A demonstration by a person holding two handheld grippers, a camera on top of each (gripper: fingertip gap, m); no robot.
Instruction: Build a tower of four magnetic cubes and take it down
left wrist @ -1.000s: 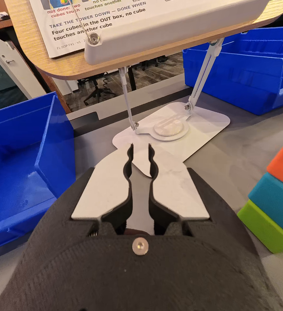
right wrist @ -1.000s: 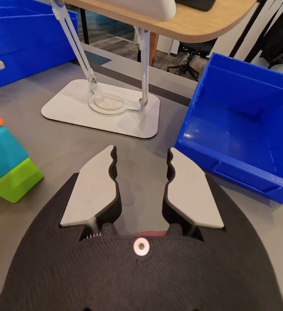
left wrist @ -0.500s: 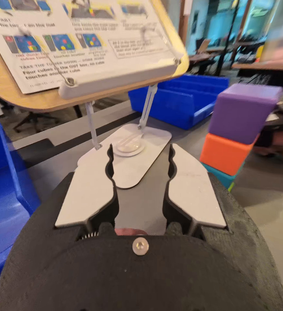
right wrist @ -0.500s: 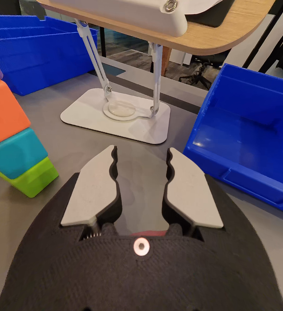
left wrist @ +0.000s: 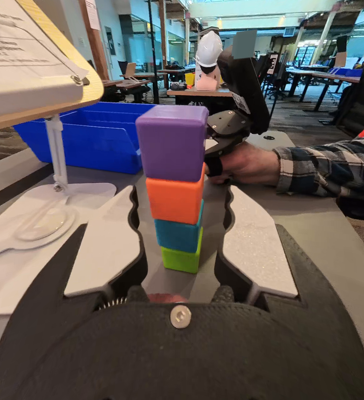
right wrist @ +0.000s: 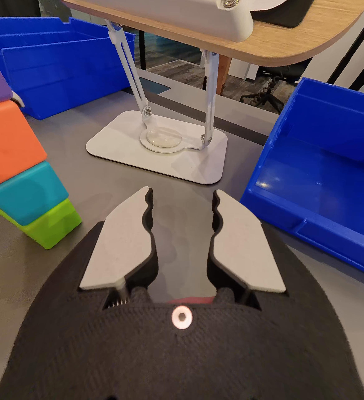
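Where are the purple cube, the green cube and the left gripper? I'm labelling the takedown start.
purple cube (left wrist: 171, 147): left wrist view, front face.
green cube (left wrist: 180, 259): left wrist view, front face.
left gripper (left wrist: 180, 194): left wrist view, midway between its open fingertips.

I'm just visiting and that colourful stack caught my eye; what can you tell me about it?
The stack is four smooth, round-edged plastic-looking cubes standing upright on the grey table: green at the bottom, then teal, orange and purple on top. No tool grips it.
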